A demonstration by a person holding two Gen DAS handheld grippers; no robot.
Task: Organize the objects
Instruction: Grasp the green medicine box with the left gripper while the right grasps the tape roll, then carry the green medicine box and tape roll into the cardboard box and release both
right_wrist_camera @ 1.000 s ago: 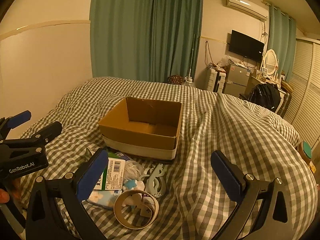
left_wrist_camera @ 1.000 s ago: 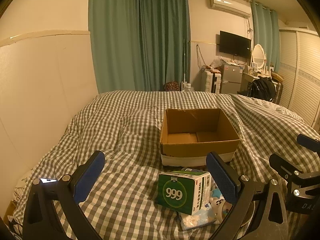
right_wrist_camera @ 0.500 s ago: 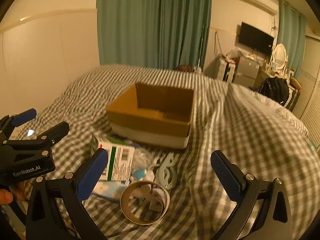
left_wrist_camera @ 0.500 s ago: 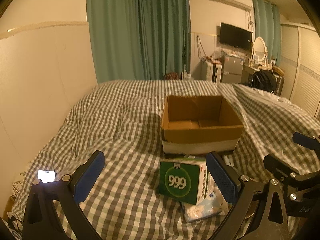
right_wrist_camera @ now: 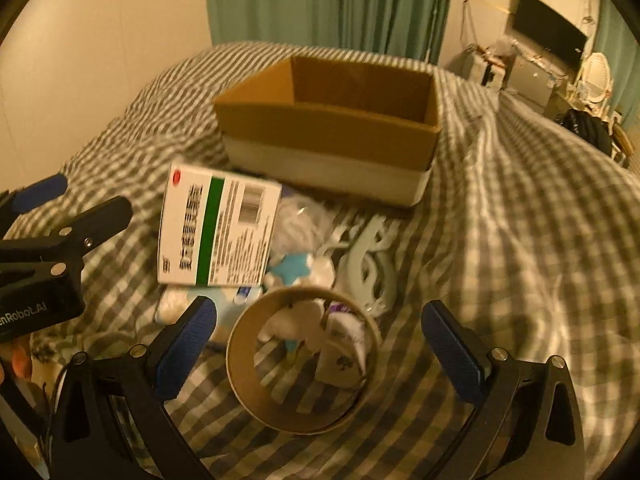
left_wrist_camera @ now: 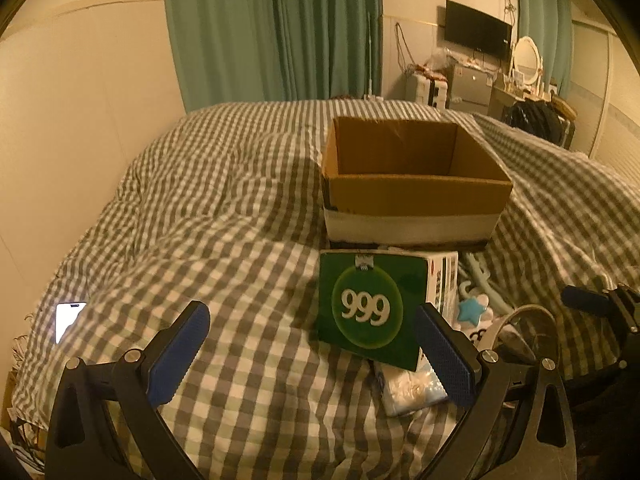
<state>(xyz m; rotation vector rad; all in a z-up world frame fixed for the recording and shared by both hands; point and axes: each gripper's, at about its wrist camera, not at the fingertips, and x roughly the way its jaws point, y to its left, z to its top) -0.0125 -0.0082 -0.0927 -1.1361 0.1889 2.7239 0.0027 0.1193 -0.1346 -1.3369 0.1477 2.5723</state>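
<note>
Two grippers hang over the bed (left_wrist_camera: 224,208), jaws apart, both empty. Right gripper (right_wrist_camera: 320,344) is nearest the ring (right_wrist_camera: 302,360), which lies flat on the quilt between its fingers and just ahead. Left gripper (left_wrist_camera: 312,348) faces the 999 carton (left_wrist_camera: 370,308), ahead and right of centre, tilted against the clutter. Box (left_wrist_camera: 412,184) stands open beyond the pile.

**Readable marks: a box number and a gripper brand**

The green face of the medicine box (left_wrist_camera: 370,308), just in front of the cardboard box (left_wrist_camera: 416,184), bears "999" in white. The left gripper (right_wrist_camera: 24,248), left of the cardboard box, shows "nRobot.AI". The medicine box's side print is too blurred to read.
</note>
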